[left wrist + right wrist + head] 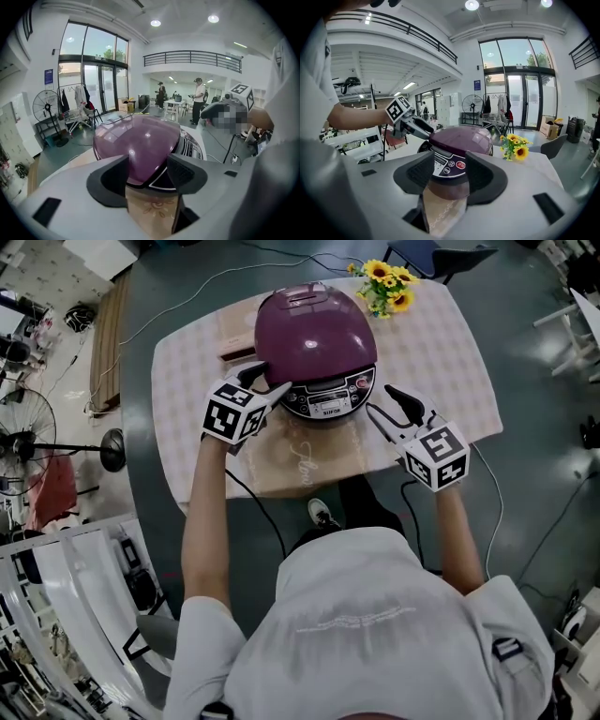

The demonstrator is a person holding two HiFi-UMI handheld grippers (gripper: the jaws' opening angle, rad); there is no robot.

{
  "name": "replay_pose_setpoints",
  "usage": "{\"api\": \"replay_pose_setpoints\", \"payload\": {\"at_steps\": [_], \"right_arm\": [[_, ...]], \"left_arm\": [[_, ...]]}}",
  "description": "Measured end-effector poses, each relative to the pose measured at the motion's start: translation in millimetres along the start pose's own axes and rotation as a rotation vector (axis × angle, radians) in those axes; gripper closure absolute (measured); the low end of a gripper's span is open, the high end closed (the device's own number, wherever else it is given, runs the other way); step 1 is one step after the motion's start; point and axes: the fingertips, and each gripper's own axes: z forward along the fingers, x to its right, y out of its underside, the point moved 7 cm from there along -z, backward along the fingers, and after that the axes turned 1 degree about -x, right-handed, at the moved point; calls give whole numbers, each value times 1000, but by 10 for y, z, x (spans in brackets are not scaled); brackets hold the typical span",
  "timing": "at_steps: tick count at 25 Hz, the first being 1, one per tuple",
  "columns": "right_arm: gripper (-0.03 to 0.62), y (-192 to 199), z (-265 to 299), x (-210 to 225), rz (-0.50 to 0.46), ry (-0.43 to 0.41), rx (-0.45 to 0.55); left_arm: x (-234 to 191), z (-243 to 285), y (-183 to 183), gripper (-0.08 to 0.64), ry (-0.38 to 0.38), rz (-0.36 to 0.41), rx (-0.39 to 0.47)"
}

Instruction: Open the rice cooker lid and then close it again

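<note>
One cooker (319,357) stands on one counter (441,352); it has one lid (309,320) and one red button (362,382). There are two tongs: the left tongs (266,381) at the cooker's left front edge and the right tongs (382,401) just right of its panel, both with jaws apart. Each carries one marker cube, two in all: left cube (232,413), right cube (439,456). One bunch of sunflowers (386,285) stands behind the cooker, to its right. One chair (459,259) stands beyond that. One fan (19,427) stands far left of the cooker. One shoe (322,513) shows on the floor in front of the cooker. In the left gripper view, two people (198,101) stand far beyond the cooker.
</note>
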Motion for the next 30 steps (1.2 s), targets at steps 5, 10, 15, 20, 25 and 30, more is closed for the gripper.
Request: {"api": "replay_pose_setpoints", "payload": {"at_steps": [5,10,15,20,25,30], "right_arm": [[373,-13,5,11,-5,-3,-7],[373,-20,24,14,-4,1,-11],[373,7,54,-30,-19,-3,-23],[373,24,54,-23,-15,0,-25],[373,6,62,-43,-13,1,-27],[373,39,77,-24,-9,4,-30]], "left_arm": [[-27,-18,-24,305,19,-70,40],[-79,-30,-22,336,15,-129,56],[-48,42,26,339,-6,-94,-2],[-29,56,8,339,-12,-66,-21],[33,73,-85,373,-3,60,-69],[26,106,-75,374,29,91,-74]]}}
